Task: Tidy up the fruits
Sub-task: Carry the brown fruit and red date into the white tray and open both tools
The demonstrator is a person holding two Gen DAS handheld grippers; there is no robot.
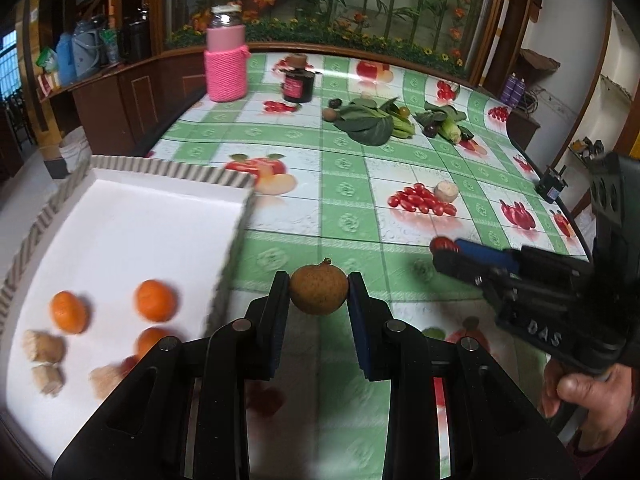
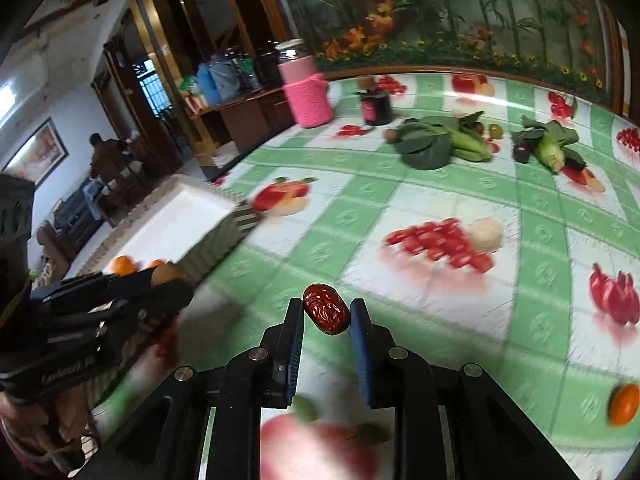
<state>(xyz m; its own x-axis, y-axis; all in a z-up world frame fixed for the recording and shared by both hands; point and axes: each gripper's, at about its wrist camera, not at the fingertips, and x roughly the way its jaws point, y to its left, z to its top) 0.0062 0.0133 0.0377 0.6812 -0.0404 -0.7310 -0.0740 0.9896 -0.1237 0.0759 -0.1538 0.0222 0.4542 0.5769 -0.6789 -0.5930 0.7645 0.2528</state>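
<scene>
My left gripper [image 1: 318,289] is shut on a round brown longan [image 1: 318,289] and holds it above the tablecloth, just right of the white tray [image 1: 132,232]. The tray holds three oranges [image 1: 155,300] and several beige pieces [image 1: 43,346]. My right gripper [image 2: 326,310] is shut on a wrinkled red date [image 2: 326,310] above the table; it also shows in the left wrist view [image 1: 446,252]. The left gripper shows at the left of the right wrist view [image 2: 168,280]. A beige lump [image 1: 446,191] lies on the cloth.
Leafy greens [image 1: 370,122] with small fruits lie at the far side, with a dark jar [image 1: 298,82] and a pink-sleeved bottle [image 1: 226,62]. An orange [image 2: 623,404] lies at the right in the right wrist view. A small black-and-blue device [image 1: 552,186] sits by the table's right edge.
</scene>
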